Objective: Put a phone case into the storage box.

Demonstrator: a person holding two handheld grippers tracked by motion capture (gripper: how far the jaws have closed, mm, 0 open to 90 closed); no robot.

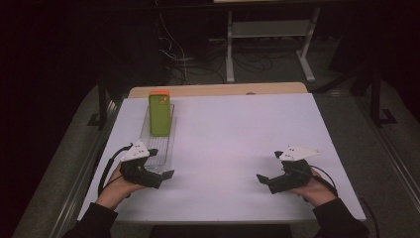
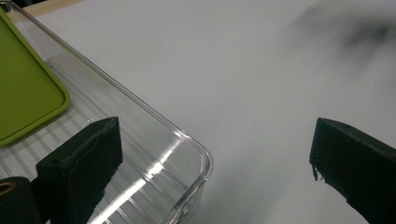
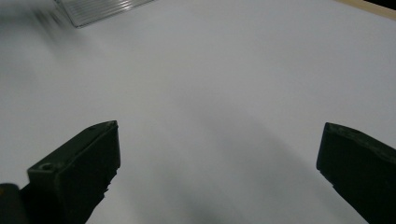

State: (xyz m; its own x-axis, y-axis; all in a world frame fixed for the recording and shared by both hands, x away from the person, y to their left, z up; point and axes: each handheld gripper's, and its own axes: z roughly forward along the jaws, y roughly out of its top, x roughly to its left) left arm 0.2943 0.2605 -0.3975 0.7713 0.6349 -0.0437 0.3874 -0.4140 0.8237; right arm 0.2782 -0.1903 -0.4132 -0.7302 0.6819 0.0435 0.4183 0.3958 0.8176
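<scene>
Seemingly at rest before or after any work: green phone case [image 1: 160, 115] lying in clear tray [image 1: 168, 157] at left of frame, left gripper [image 1: 166, 175] and right gripper [image 1: 261, 178] both wide, holding nothing above desk [image 1: 237, 139].

Green phone case [image 1: 160, 115] lies in clear tray [image 1: 168, 148] on table [image 1: 237, 139].

left hand-held gripper [image 1: 166, 174]: jaws apart | right hand-held gripper [image 1: 261, 178]: jaws apart

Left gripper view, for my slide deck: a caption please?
Open left gripper straddling the clear tray's corner, green phone case inside.
</scene>
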